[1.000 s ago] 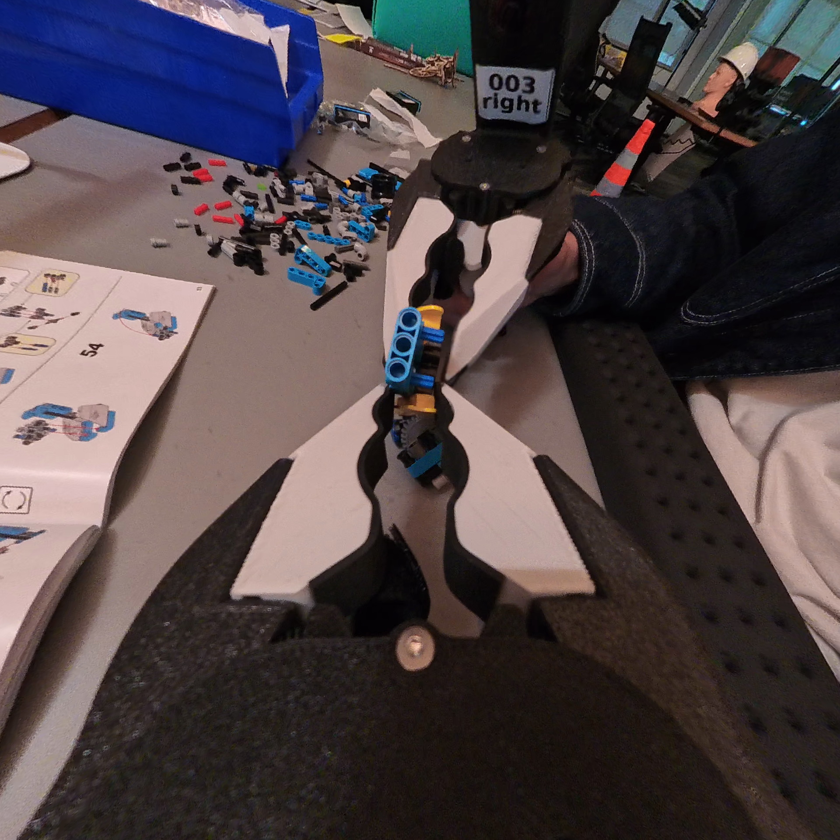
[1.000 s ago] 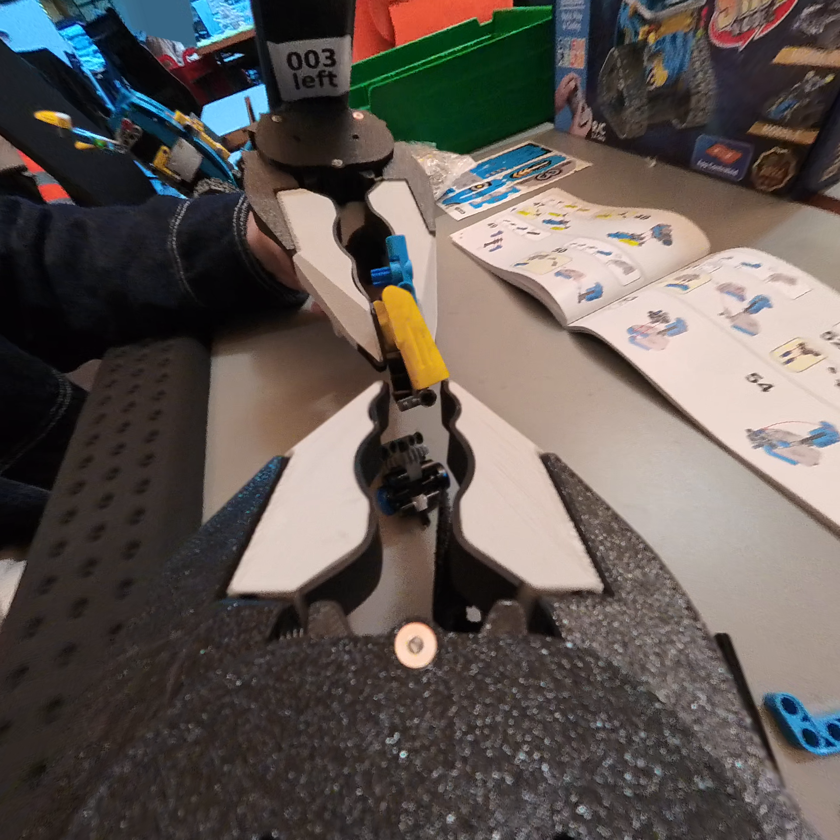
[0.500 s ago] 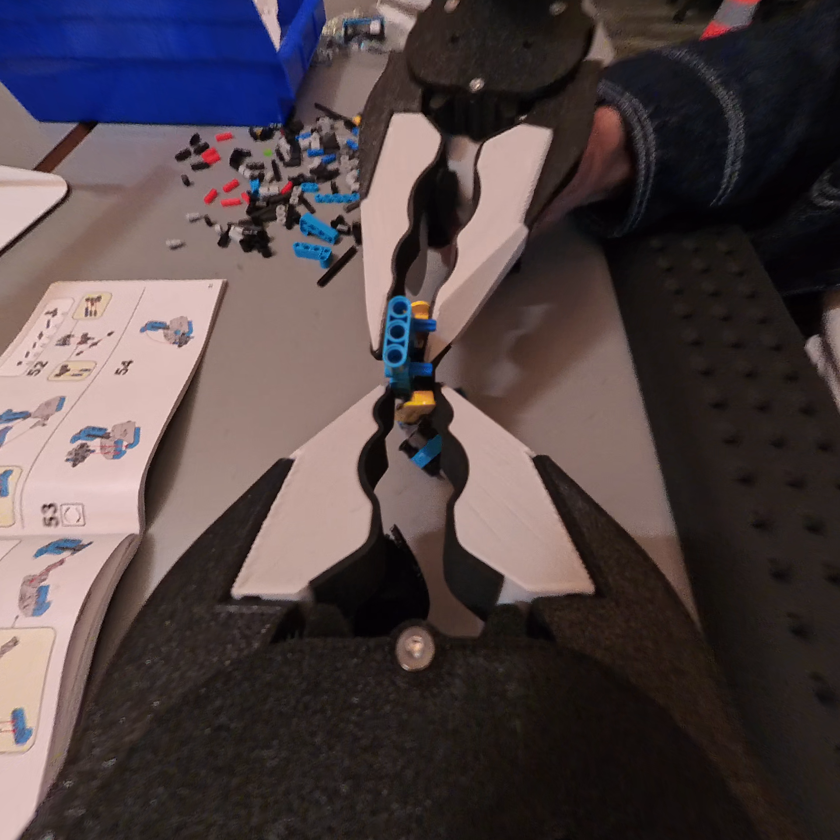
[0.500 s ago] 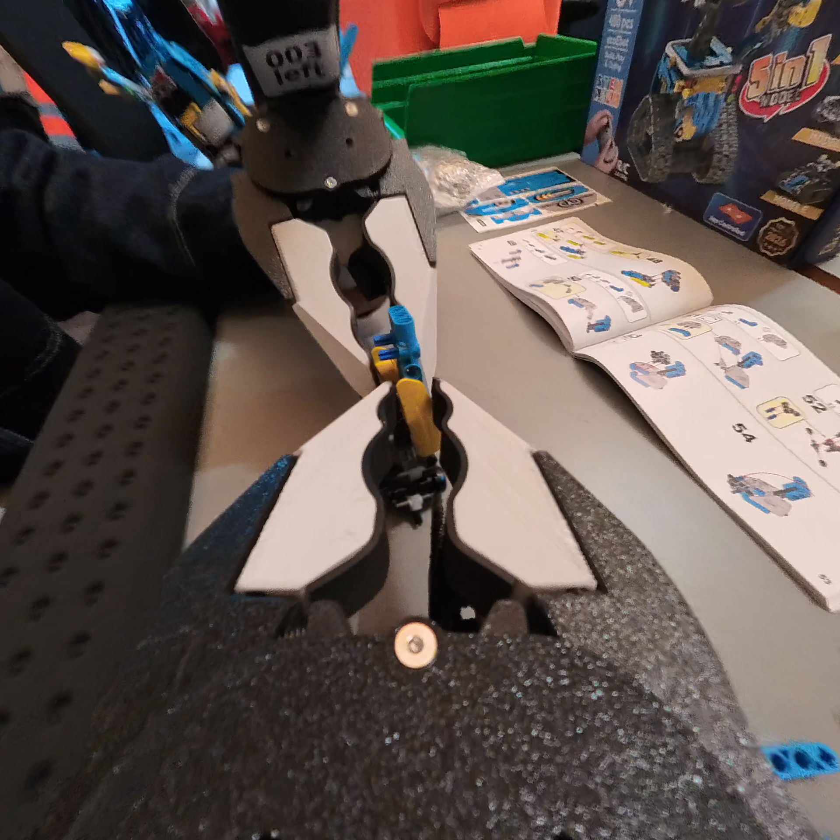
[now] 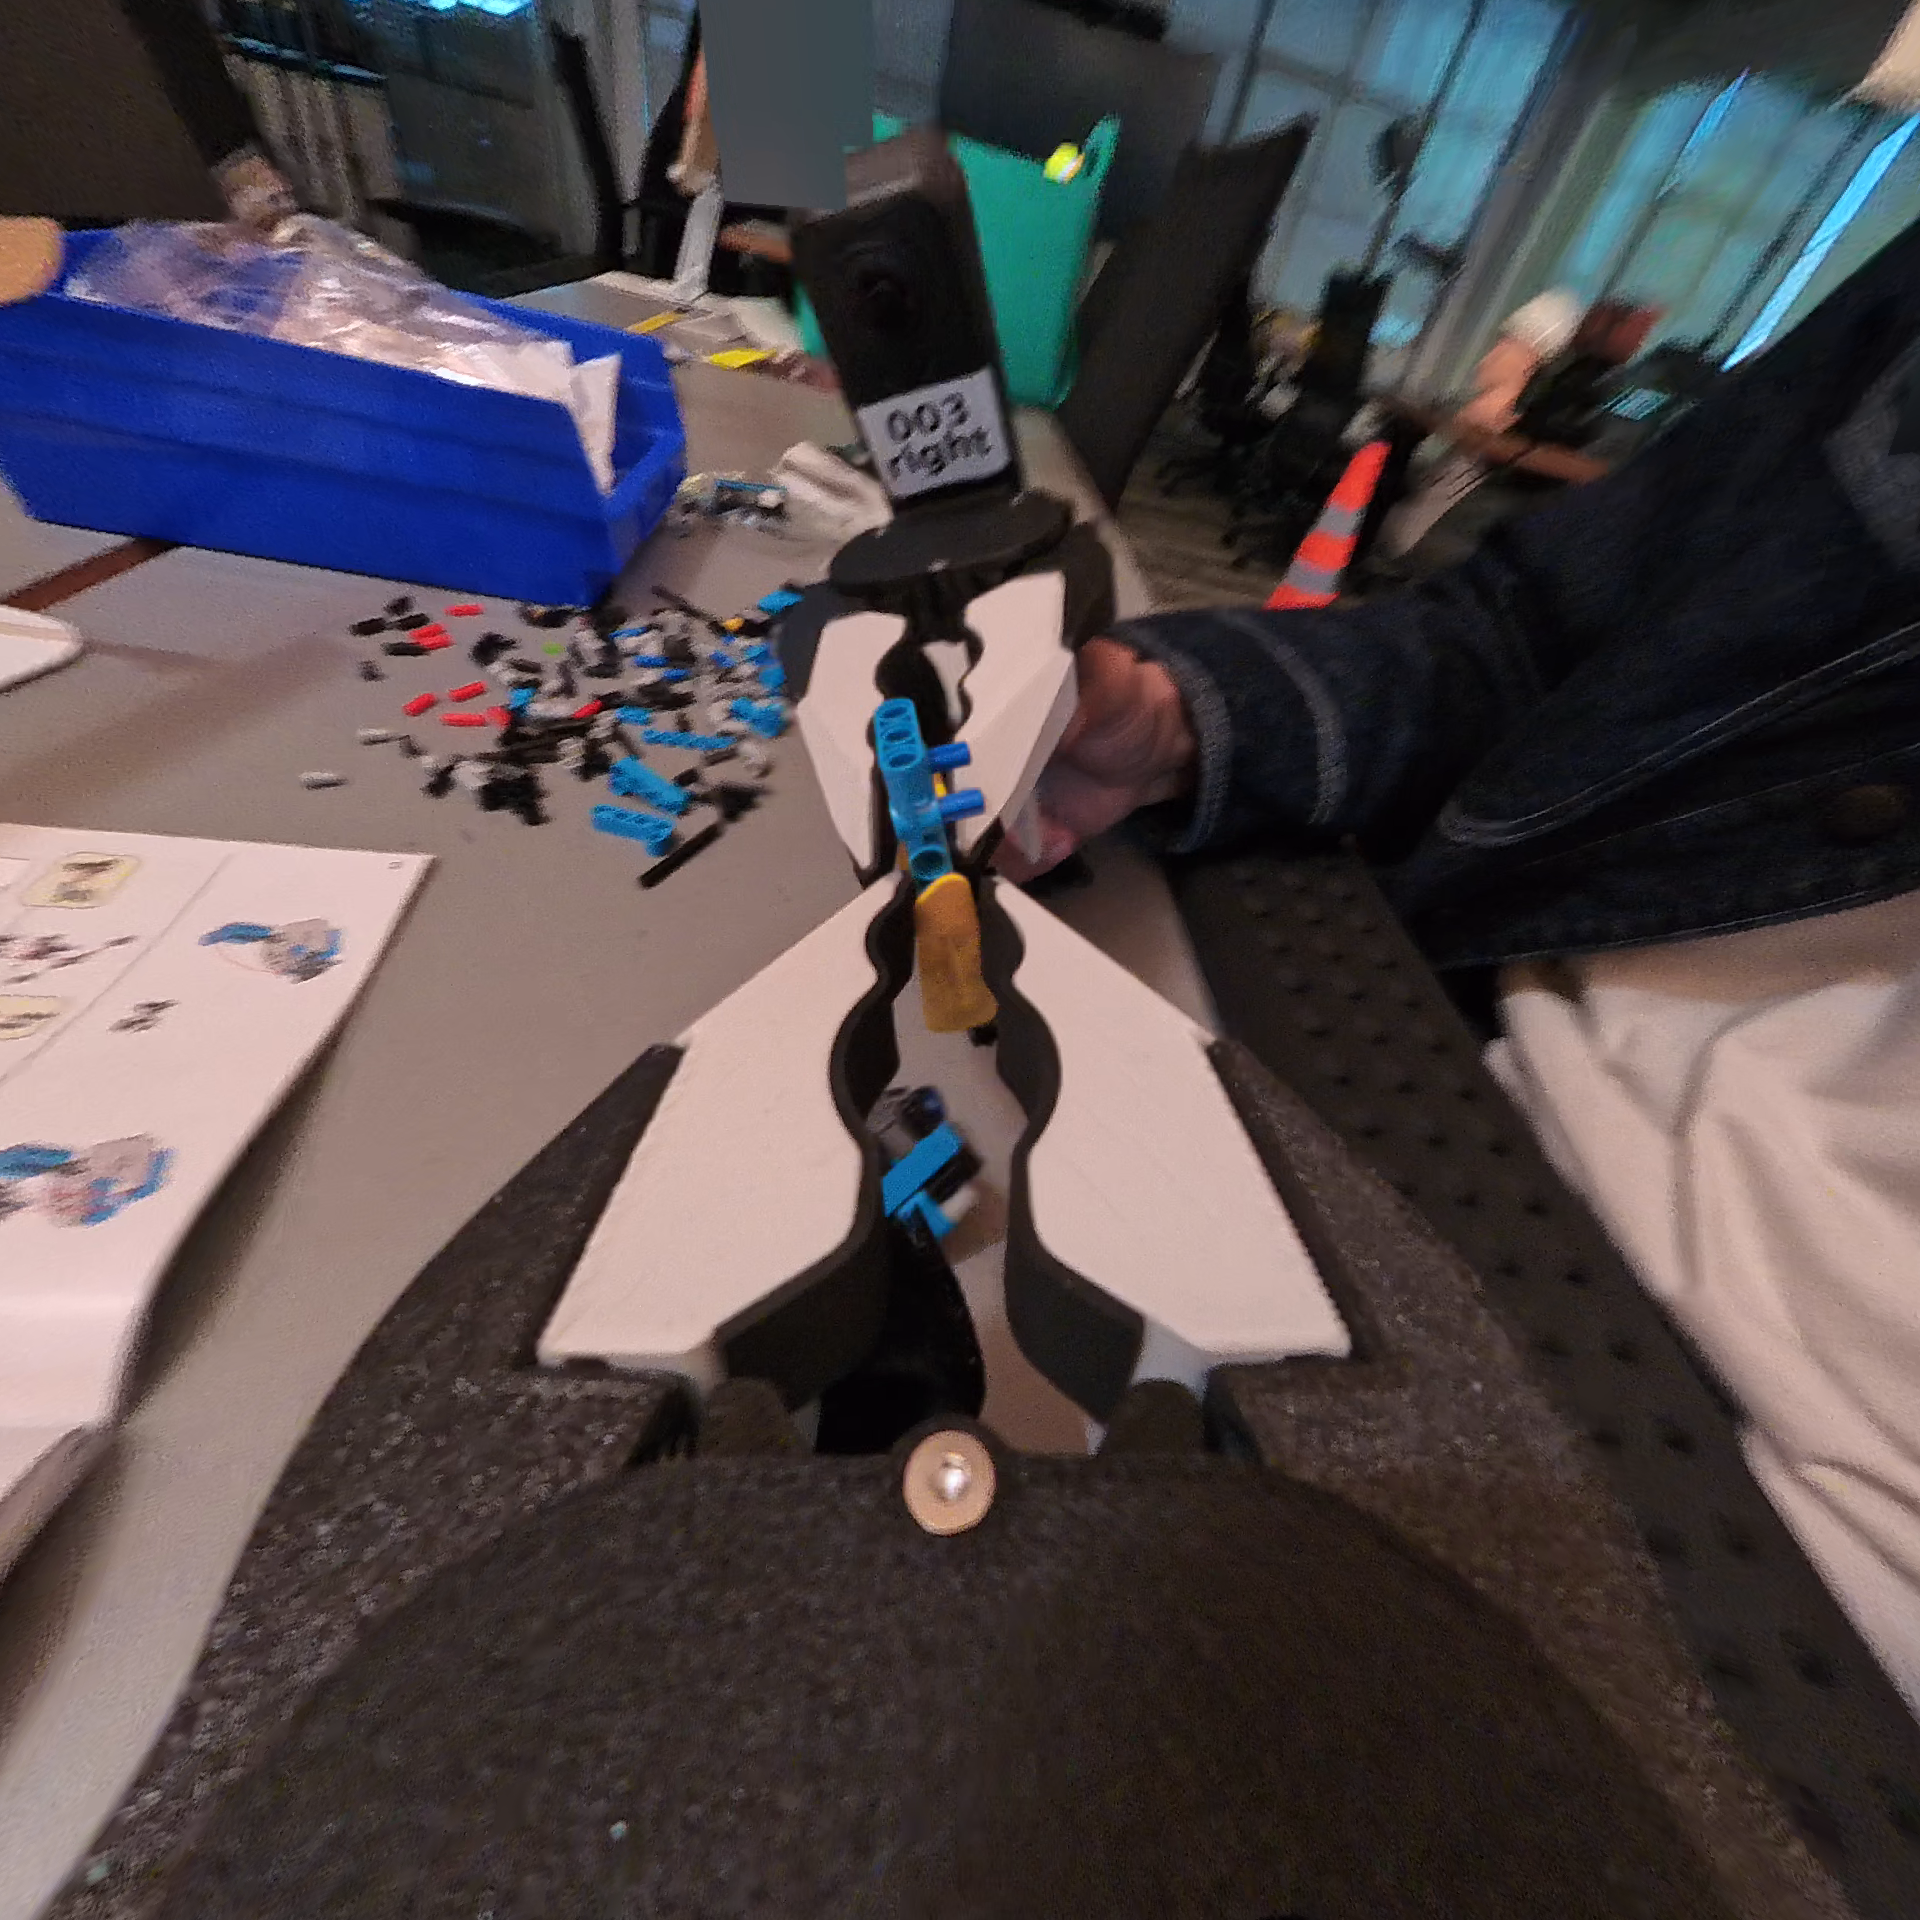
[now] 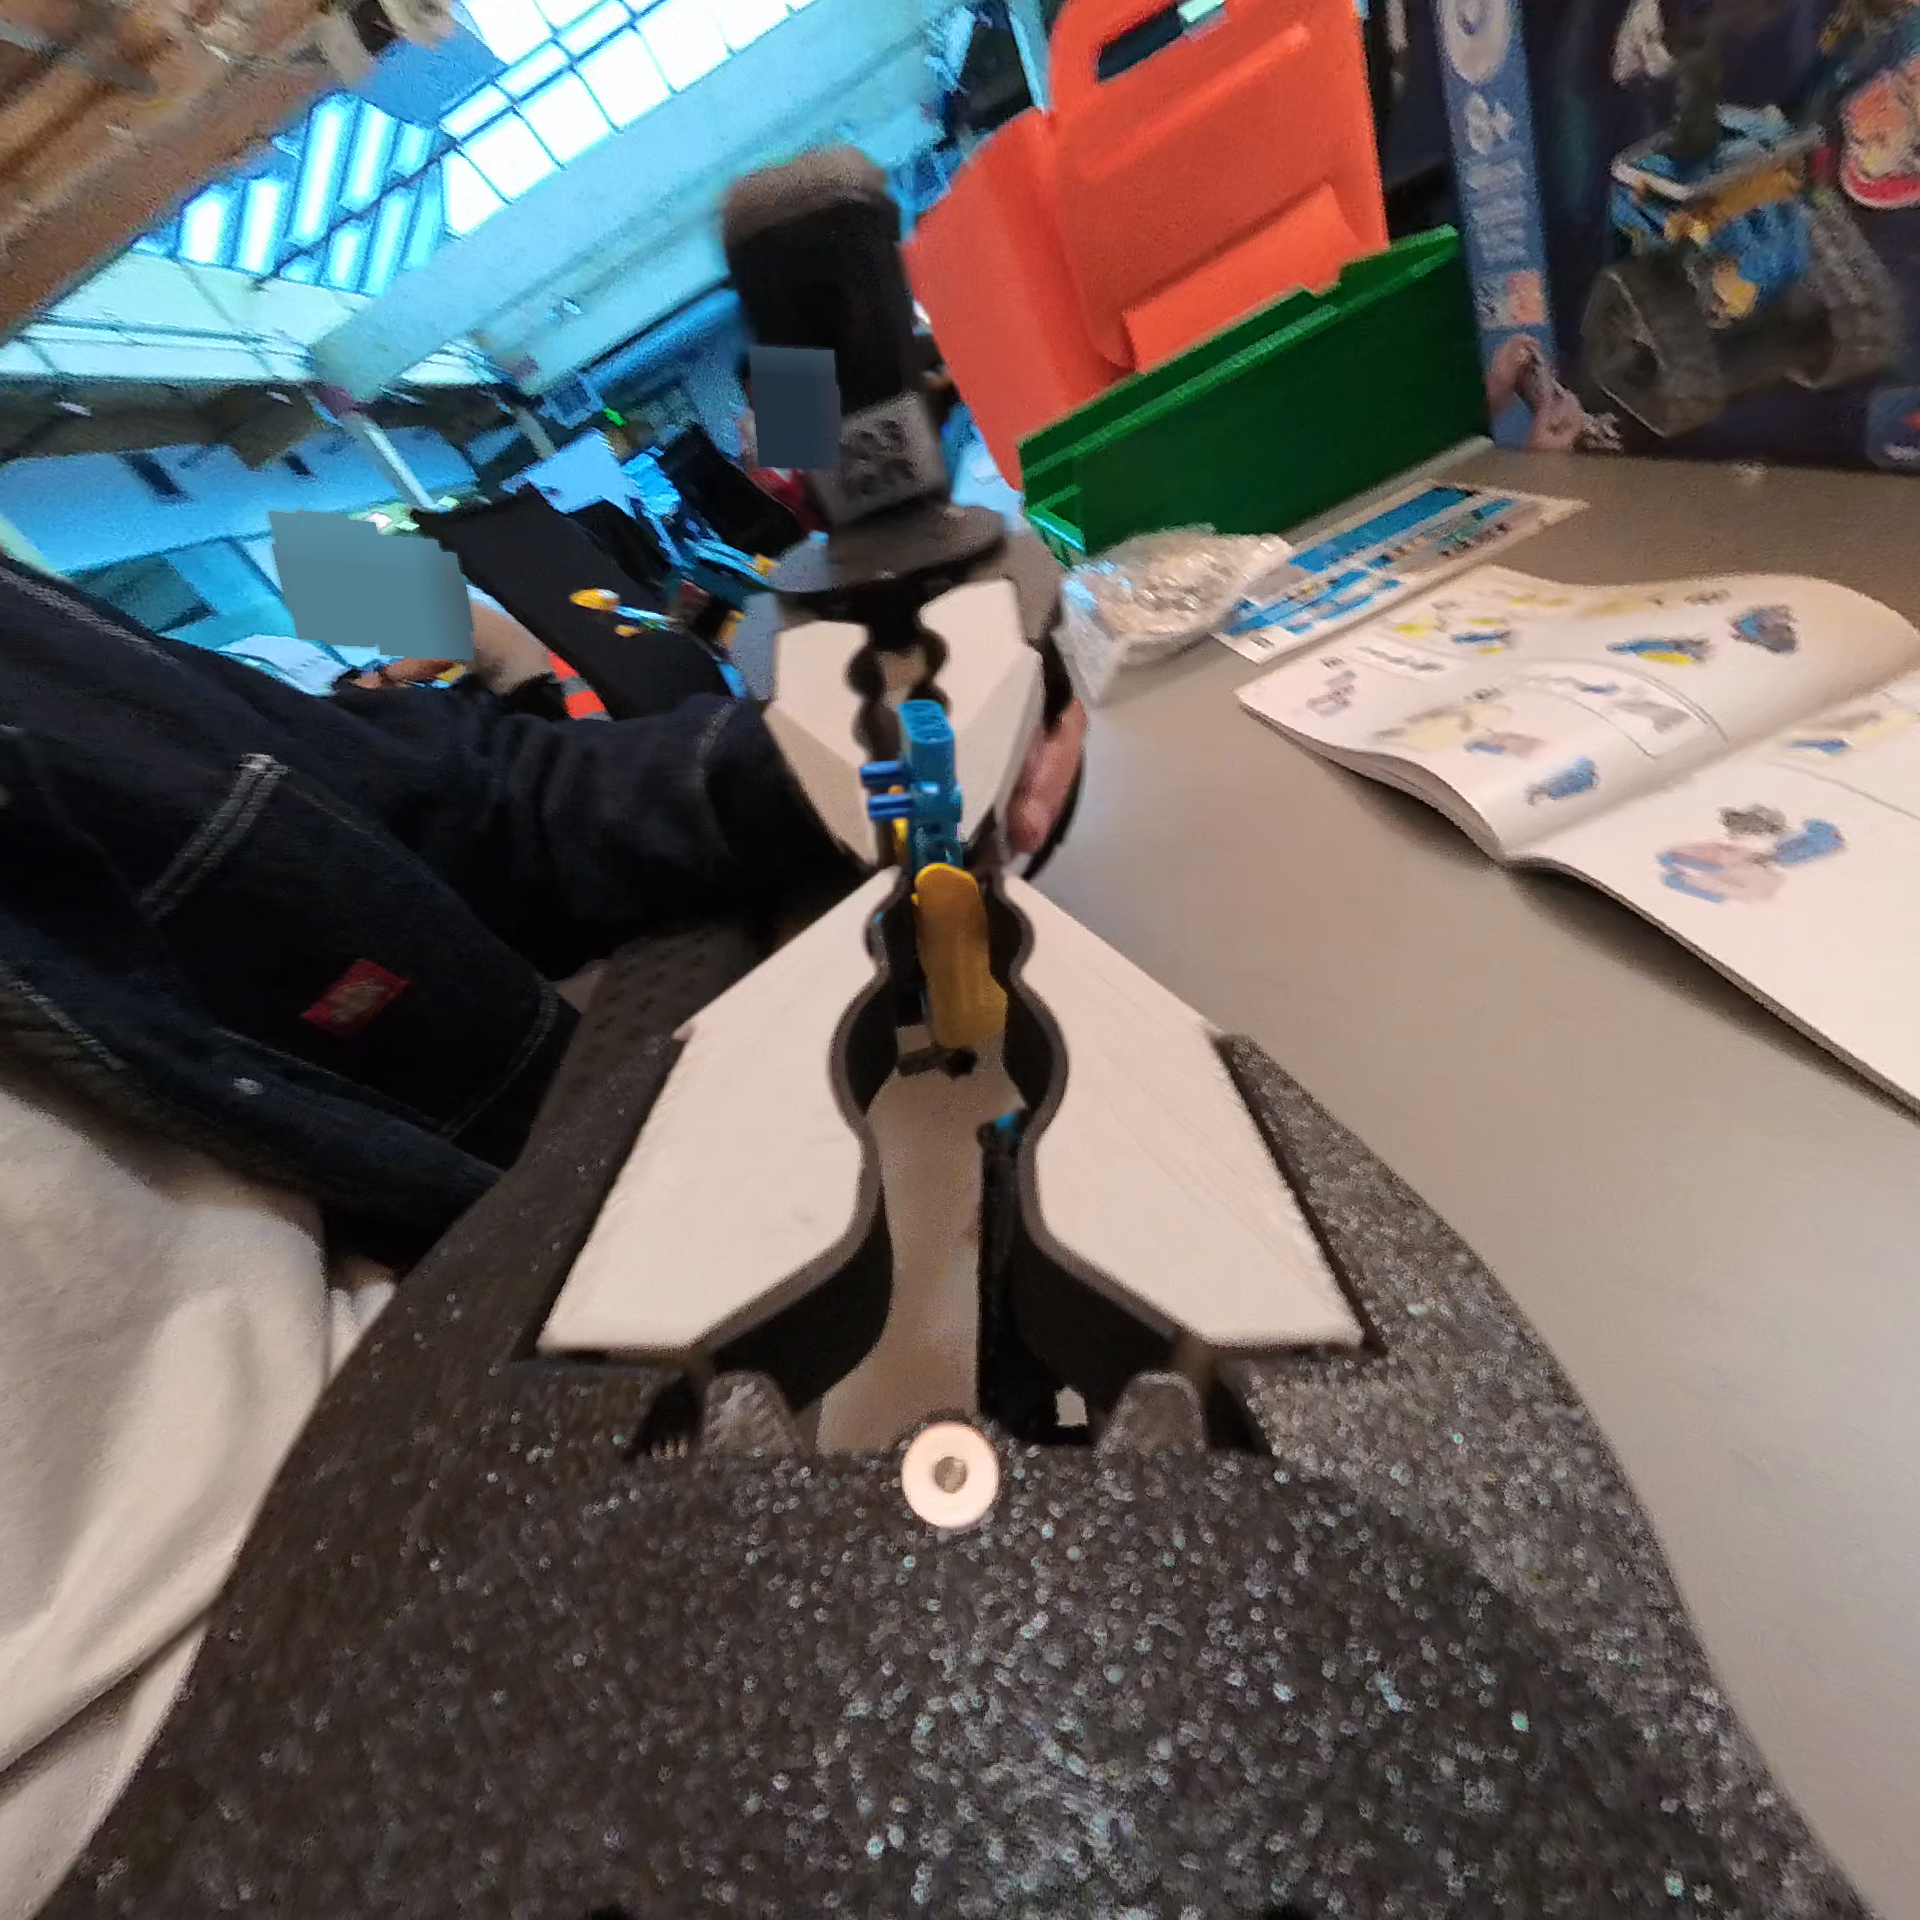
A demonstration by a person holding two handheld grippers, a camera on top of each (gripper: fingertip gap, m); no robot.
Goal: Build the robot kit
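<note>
My left gripper [image 5: 930, 885] and my right gripper [image 6: 940, 883] meet tip to tip above the grey table [image 5: 540, 997], both shut on one small brick assembly. Its blue holed beam [image 5: 902, 769] with blue pins sticks up past the tips, and its yellow curved piece [image 5: 951, 966] hangs on the near side. In the right wrist view the blue beam [image 6: 925, 774] and the yellow piece [image 6: 956, 956] show the same way. A blue and black part [image 5: 925, 1174] shows lower between the left fingers. A hand [image 5: 1122, 748] in a dark denim sleeve holds the right gripper.
A blue bin [image 5: 312, 457] and a pile of loose small pieces [image 5: 582, 717] lie at the far left. An open instruction booklet [image 6: 1662, 790] lies beside the grippers. A green bin [image 6: 1247, 436], a toy box [image 6: 1714, 208] and a black perforated pad [image 5: 1403, 1091] stand around. Both grippers' tips are close together, under 4 cm apart.
Both grippers have tilted up and risen with the assembly still pinched between them. The assembly has turned, so the yellow piece now faces the left wrist camera.
</note>
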